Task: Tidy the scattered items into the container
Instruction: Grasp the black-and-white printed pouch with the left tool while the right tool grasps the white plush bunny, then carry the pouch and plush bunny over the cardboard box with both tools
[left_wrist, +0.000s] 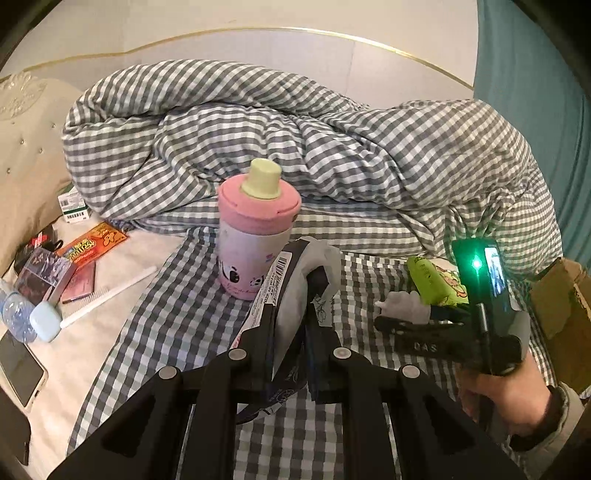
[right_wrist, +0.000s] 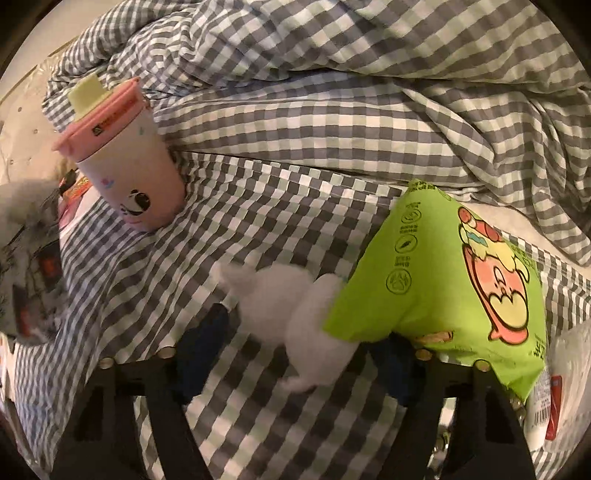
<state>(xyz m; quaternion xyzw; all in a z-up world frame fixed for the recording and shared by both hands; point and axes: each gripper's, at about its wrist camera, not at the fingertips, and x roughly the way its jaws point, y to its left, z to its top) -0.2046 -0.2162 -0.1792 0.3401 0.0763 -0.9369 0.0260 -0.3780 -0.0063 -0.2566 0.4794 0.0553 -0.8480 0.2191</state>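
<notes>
1. left gripper (left_wrist: 295, 295) clamped on a grey-white packet (left_wrist: 291, 314), above the checked bedsheet (left_wrist: 184, 314).
2. right gripper (right_wrist: 295, 332) parted around a white fluffy item (right_wrist: 288, 310); pads not pressing.
3. green snack bag (right_wrist: 443, 280) touches it.

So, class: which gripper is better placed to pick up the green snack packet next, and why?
Right. The right gripper is open with the green snack packet just ahead of its fingers, beside some white tissue. The left gripper is already shut on a grey pouch.
</notes>
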